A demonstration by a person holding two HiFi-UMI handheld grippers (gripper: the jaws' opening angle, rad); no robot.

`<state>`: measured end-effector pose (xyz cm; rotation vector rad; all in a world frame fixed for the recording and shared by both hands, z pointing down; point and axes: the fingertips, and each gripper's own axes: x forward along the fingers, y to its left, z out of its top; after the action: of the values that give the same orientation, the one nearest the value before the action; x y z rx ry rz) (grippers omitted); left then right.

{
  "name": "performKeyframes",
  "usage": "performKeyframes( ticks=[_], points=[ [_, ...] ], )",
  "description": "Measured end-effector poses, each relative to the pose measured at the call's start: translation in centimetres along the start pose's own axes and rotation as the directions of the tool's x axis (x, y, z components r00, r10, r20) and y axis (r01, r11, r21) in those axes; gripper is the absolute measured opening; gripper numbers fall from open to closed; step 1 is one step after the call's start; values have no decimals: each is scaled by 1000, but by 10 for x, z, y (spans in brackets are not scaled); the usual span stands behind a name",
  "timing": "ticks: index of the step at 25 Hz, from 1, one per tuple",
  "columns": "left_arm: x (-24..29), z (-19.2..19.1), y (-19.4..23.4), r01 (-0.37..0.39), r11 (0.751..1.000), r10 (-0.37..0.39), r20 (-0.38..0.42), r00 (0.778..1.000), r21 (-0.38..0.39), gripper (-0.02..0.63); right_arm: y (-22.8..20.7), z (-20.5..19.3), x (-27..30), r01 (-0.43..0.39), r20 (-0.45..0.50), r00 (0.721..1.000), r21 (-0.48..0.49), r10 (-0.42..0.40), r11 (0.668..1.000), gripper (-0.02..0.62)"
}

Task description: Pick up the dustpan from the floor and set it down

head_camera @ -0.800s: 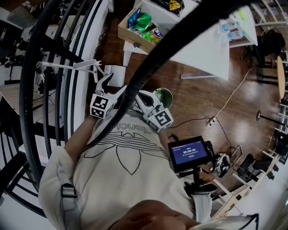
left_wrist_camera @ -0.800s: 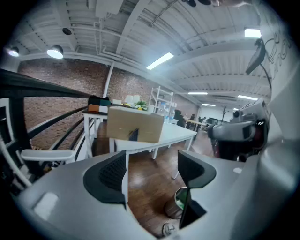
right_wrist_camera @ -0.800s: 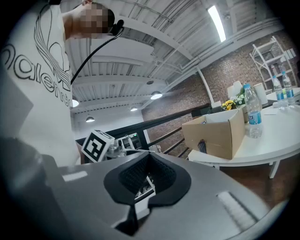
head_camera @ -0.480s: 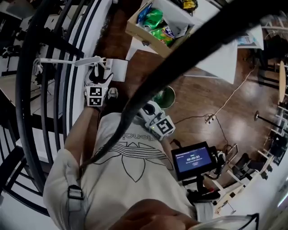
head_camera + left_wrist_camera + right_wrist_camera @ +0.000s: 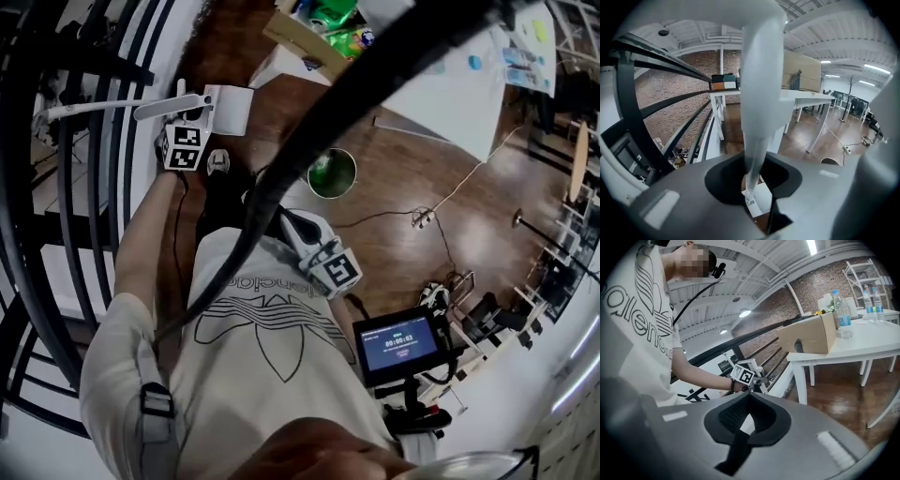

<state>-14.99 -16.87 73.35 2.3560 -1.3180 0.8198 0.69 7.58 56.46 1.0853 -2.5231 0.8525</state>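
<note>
Upward and leftward in the head view, the left gripper (image 5: 751, 186) has been carried since the earlier frame. Its jaws are closed on the handle of the white plastic long-handled dustpan (image 5: 230, 109), probably so the pan hangs upright below. Clearance from the brown wooden floor (image 5: 403, 187) cannot be told. The right gripper (image 5: 749, 397), pressed together on nothing, is kept back at lower centre.

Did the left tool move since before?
Yes. The left tool went forward, away from the person's body. It was level with the green bin and is now past it, up at the white dustpan.
</note>
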Motion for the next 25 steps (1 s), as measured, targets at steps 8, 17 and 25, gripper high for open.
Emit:
performKeyframes(
  ticks=[8,17,25],
  points=[
    [-35,27,-26,66,998,-66,-4,998,-10,101,-7,16,0,12,64,998,-25,-10,1000,2],
    [-144,118,-64,27,998,-21,91,996,-60,100,-17,73,-25,-11,256,966,-96,36,995,2],
    [-177,145,-81,-20,996,33,140,990,-92,98,-39,93,-29,-12,351,934,-149,64,989,2]
  ],
)
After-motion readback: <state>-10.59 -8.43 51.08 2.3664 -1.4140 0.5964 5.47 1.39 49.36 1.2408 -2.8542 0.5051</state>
